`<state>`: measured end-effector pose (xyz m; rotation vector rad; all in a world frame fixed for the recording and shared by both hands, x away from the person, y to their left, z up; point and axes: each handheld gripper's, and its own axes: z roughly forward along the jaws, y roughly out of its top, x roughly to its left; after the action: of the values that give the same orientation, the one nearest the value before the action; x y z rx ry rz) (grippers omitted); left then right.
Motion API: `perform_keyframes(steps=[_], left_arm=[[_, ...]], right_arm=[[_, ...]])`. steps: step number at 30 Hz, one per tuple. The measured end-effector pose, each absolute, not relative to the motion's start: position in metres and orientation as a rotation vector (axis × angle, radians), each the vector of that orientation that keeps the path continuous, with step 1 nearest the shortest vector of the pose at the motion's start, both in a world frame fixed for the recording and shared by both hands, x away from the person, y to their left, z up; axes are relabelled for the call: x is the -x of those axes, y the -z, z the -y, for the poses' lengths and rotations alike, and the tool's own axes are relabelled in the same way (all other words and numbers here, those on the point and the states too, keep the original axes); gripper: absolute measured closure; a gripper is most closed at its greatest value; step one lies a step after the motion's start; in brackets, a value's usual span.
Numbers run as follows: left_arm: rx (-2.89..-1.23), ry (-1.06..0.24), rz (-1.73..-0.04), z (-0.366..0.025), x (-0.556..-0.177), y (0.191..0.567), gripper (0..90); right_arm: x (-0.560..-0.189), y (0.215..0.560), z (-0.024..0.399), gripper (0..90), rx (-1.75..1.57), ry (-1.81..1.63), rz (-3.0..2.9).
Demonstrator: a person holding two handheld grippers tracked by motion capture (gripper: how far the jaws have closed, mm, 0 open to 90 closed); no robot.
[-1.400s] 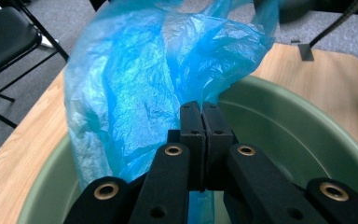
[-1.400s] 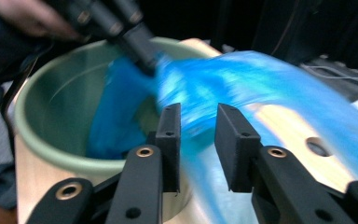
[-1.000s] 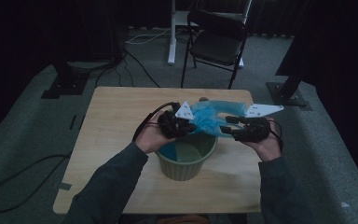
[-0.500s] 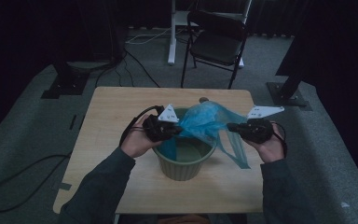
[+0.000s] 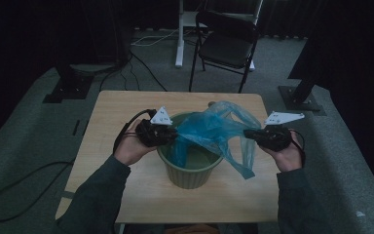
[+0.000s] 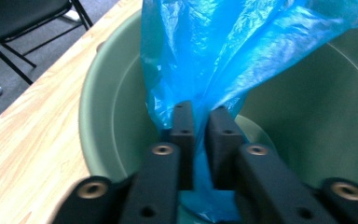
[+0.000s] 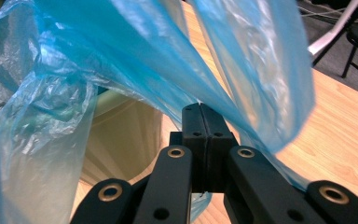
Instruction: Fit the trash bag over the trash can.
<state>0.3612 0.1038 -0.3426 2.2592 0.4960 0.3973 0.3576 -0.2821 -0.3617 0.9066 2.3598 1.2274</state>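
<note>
A thin blue plastic bag (image 5: 214, 127) stretches over a green round bin (image 5: 190, 169) in the middle of the wooden table. My left gripper (image 5: 174, 136) is at the bin's left rim, tips just inside. In the left gripper view its jaws (image 6: 200, 111) have just been opening; a narrow gap shows between the pads, with the bag (image 6: 223, 42) running through it above the bin (image 6: 103, 107). My right gripper (image 5: 247, 132) is to the right of the bin. In the right gripper view it (image 7: 200, 108) is shut on a fold of the bag (image 7: 42, 107), beside the bin (image 7: 121, 135).
The table (image 5: 112, 112) has bare wood on all sides of the bin. A loose tail of the bag hangs down to the tabletop (image 5: 246, 168) right of the bin. A black folding chair (image 5: 226, 46) and stand feet are on the floor beyond the far edge.
The two grippers, close together over the bin a second ago, have drawn apart. The left hand moved left, and the bag spread out between them, with a tail dropping on the right.
</note>
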Motion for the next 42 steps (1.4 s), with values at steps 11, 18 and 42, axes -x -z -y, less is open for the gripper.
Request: perform_keyframes(steps=[11,18,42], left_arm=[[-2.174,-0.447,-0.458,-0.09,-0.364,0.322,56.4],[-2.138,-0.473,-0.439,-0.069,-0.371,0.307,51.8],[-2.399,-0.549,-0.534,-0.011,-0.402,0.329,88.5]], right_arm=[[-0.357,0.364,0.27,89.9,-0.829,-1.251,-2.39],[-0.356,0.363,0.268,89.7,-0.812,-1.257,-2.393],[-0.354,0.367,0.273,89.4,-0.808,-1.249,-2.41]])
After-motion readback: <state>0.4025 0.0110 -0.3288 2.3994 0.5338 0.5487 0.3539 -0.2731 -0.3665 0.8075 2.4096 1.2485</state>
